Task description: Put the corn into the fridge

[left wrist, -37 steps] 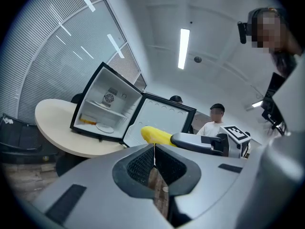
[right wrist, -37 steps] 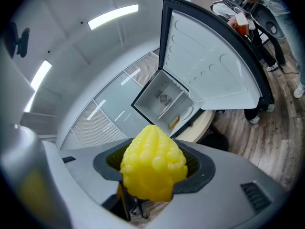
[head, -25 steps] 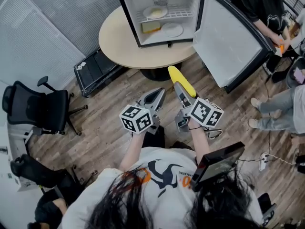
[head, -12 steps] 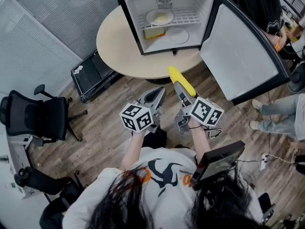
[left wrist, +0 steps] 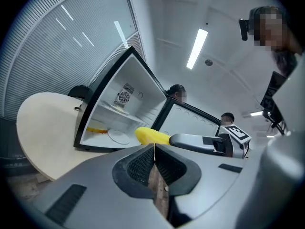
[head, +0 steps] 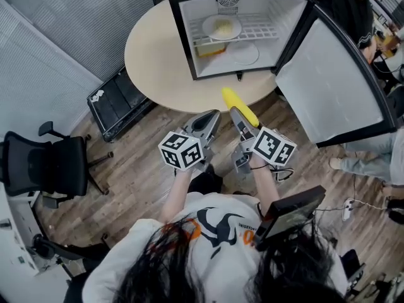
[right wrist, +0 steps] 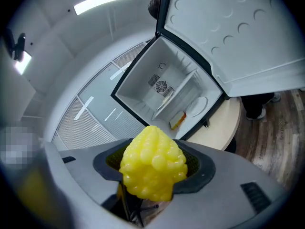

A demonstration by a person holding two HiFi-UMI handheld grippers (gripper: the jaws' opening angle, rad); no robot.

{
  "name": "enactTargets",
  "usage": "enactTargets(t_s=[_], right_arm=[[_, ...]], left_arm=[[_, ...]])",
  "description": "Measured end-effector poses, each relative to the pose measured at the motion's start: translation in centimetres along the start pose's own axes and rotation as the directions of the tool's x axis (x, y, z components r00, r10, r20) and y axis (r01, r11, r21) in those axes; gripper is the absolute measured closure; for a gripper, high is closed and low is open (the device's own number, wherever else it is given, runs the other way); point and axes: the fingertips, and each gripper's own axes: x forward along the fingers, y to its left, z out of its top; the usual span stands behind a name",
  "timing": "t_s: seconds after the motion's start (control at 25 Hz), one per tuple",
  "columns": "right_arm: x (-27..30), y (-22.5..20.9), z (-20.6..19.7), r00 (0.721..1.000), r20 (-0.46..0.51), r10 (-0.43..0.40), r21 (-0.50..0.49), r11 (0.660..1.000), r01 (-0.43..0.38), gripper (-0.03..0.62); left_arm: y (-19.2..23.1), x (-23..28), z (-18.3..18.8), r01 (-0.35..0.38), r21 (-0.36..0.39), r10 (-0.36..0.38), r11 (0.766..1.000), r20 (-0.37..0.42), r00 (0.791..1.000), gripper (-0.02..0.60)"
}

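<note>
**Operator:** Where is the corn, and what holds it?

**Manual:** The corn [head: 239, 105] is clamped lengthwise in your right gripper [head: 237, 115], short of the fridge [head: 182, 38], with its free tip aimed at the open compartment. Held this way, the cob can go in end first.

**Operator:** And the left gripper?

**Manual:** Your left gripper [head: 210, 116] has its jaws pressed together on nothing. It hangs just beside the right one, clear of the corn.

**Operator:** Why is the door so wide?

**Manual:** The door [head: 334, 87] stands fully aside, so the opening faces you. A plate [head: 222, 26] occupies the shelf, so judge the free room before committing.
</note>
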Motion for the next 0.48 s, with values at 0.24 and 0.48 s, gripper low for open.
enactTargets(t_s=[0.24, 0.48], right_arm=[[2.4, 0.0, 0.1, 0.999, 0.034, -0.038, 0.025, 0.999, 0.037, 0.338], [3.3, -0.1, -0.2, 0.996, 0.057, -0.071, 0.047, 0.997, 0.068, 0.338]], left_arm=[[2.4, 0.5, 1.0, 0.047, -0.001, -0.047, 0.999, -0.024, 0.999, 0.569], [4.2, 0.5, 1.4, 0.072, -0.011, -0.072, 0.997, -0.037, 0.997, 0.569]])
